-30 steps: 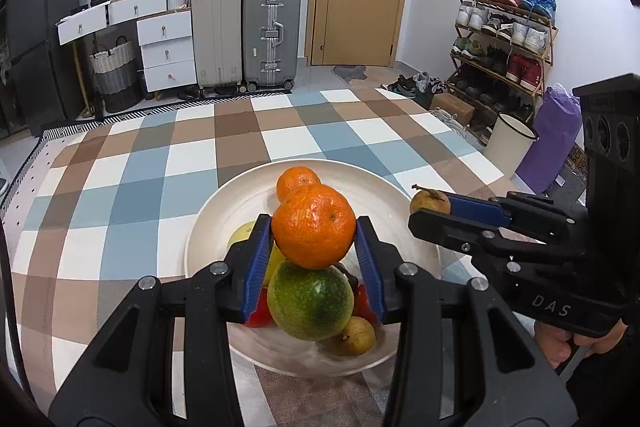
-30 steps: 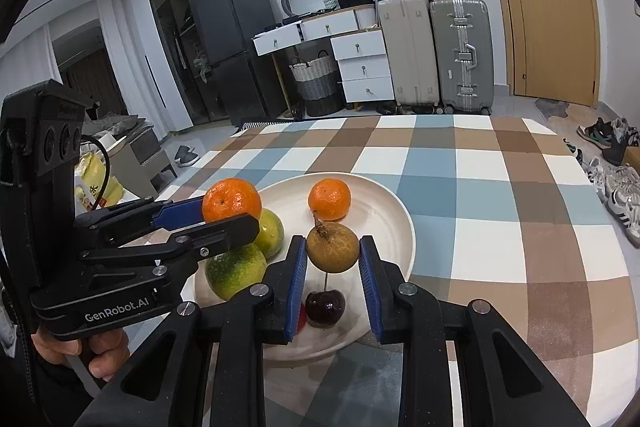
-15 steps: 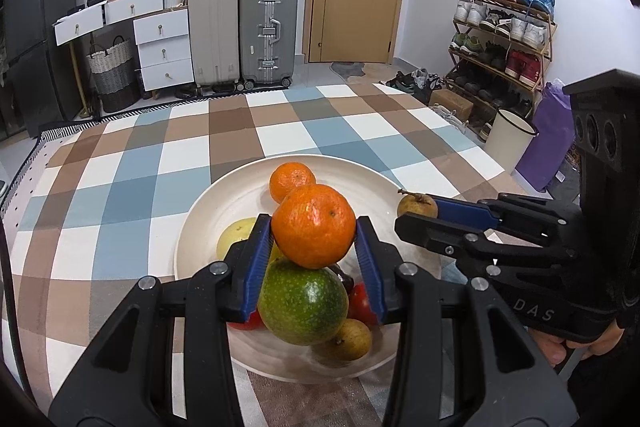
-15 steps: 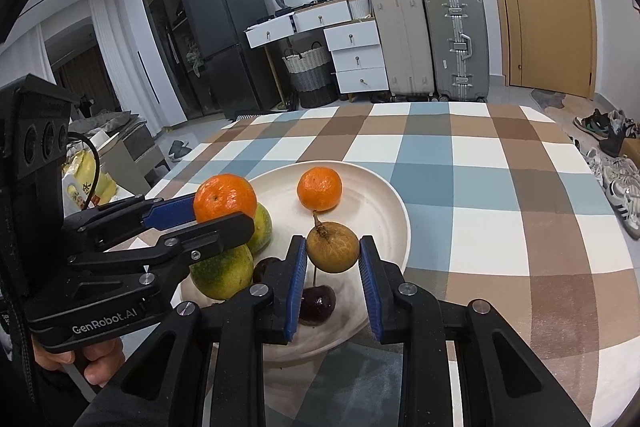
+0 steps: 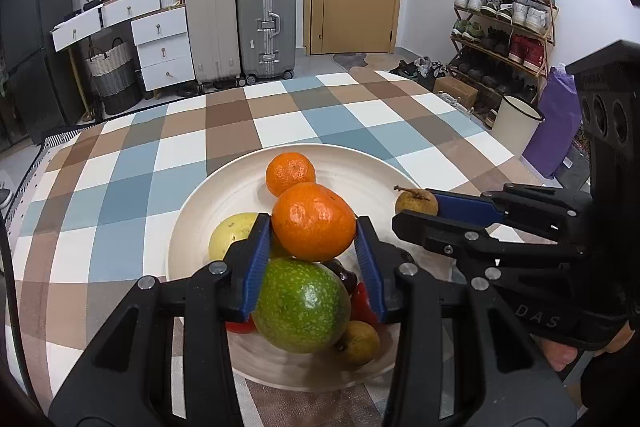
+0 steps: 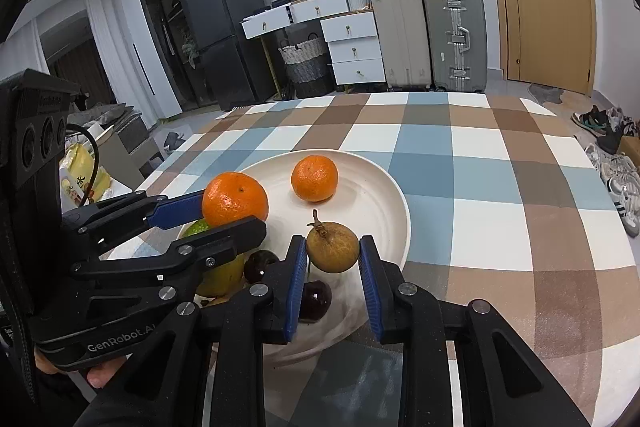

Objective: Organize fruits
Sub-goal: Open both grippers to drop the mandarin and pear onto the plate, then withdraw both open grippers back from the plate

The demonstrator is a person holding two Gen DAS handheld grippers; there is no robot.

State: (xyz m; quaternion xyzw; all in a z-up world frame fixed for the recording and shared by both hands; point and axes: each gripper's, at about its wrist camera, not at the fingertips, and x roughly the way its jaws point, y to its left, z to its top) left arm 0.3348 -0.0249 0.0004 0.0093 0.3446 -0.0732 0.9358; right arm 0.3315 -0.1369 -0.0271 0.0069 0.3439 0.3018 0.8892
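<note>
Below the left gripper [image 5: 314,247] the white plate [image 5: 208,199] is crowded: a green mottled fruit [image 5: 300,305] sits right under its blue pads, a yellow fruit [image 5: 232,233] lies just to its left, a second orange [image 5: 290,173] lies beyond its tips, and dark cherries [image 6: 316,301] and a small brown fruit [image 5: 358,343] lie near the plate's near rim. The plate rests on a checked tablecloth [image 5: 132,163]; suitcases [image 5: 264,23] and a shoe rack [image 5: 504,23] stand well behind.

The left gripper is clamped on an orange [image 5: 314,221], round, with no clear long axis, held between the pads above the green fruit.

The right gripper [image 6: 333,267] is clamped on a small brown pear-like fruit [image 6: 333,246], its stem pointing up and away from the gripper, its body held between the pads over the plate's right side, above a cherry.
</note>
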